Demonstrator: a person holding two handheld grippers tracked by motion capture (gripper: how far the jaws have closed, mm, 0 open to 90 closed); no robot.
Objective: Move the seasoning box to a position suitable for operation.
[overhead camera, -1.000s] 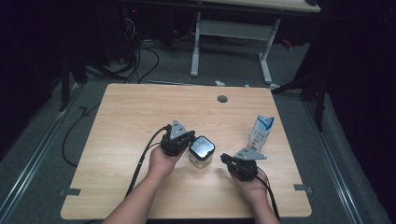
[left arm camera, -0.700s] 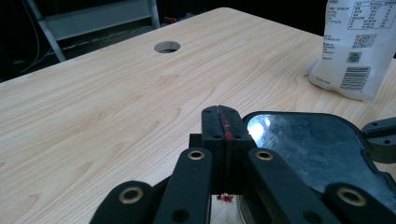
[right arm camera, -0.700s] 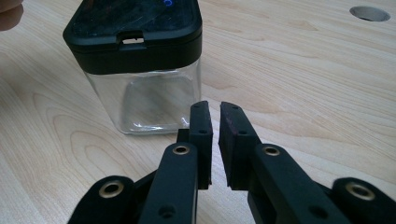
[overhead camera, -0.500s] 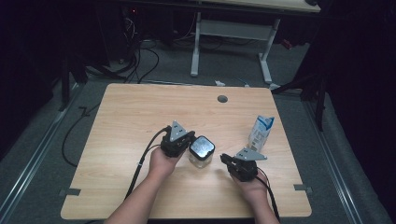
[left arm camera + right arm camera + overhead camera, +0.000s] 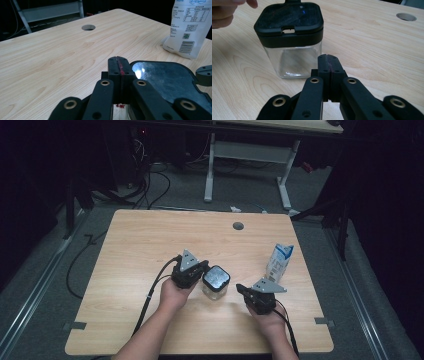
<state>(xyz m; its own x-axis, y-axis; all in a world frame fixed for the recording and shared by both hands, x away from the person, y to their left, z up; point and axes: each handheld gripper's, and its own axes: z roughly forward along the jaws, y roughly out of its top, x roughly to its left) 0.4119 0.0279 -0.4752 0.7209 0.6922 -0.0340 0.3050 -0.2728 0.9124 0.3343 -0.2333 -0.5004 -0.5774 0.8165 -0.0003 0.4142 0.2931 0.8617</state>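
Jar [image 5: 215, 283] sits near surface front edge, between 2 claws. Left claw [image 5: 197, 272] and right claw [image 5: 329, 62] both pinched shut, empty. We'd open wide before gripping its black lid [image 5: 289, 18].

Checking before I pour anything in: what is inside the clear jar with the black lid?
Through its clear wall the jar looks empty, with nothing resting on the bottom. The black lid covers the uppermost part.
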